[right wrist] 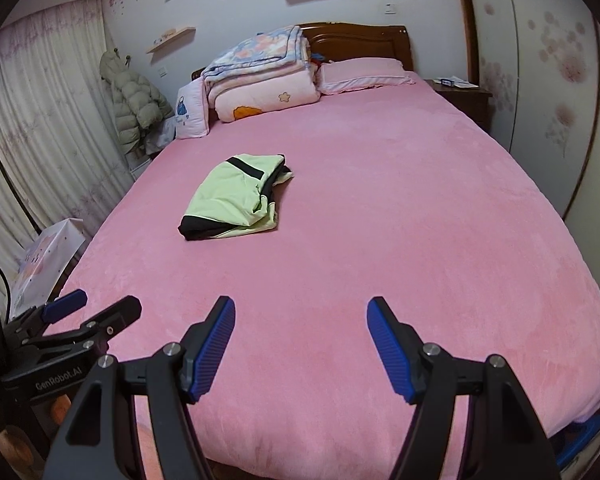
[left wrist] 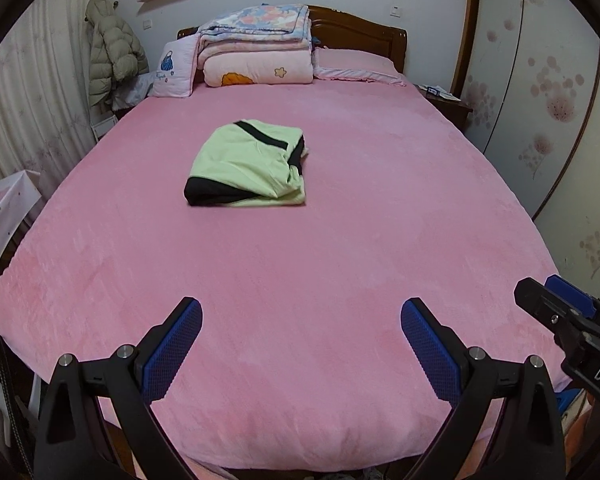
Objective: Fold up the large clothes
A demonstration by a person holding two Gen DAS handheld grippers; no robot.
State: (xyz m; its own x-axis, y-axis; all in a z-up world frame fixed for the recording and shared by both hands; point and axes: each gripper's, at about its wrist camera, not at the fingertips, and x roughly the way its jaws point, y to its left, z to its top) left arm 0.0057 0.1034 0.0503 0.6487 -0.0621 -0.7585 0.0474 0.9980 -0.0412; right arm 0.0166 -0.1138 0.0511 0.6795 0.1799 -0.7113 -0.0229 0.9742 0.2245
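A light green garment with black trim (left wrist: 249, 164) lies folded into a compact bundle on the pink bed (left wrist: 300, 264), left of the bed's middle; in the right wrist view the same garment (right wrist: 236, 200) shows upper left of centre. My left gripper (left wrist: 301, 312) hangs open over the bed's near end, with only the bedcover between its blue pads. My right gripper (right wrist: 301, 312) is open too, also far short of the garment. Each gripper shows at the edge of the other's view: the right gripper (left wrist: 540, 292) and the left gripper (right wrist: 104, 300).
Folded quilts (left wrist: 256, 48) and pink pillows (left wrist: 356, 66) are stacked against the wooden headboard. A puffy coat (left wrist: 112, 52) hangs by the curtains on the left. A nightstand (left wrist: 446, 104) and floral wardrobe doors (left wrist: 548, 120) stand on the right. A paper bag (right wrist: 48, 264) sits beside the bed.
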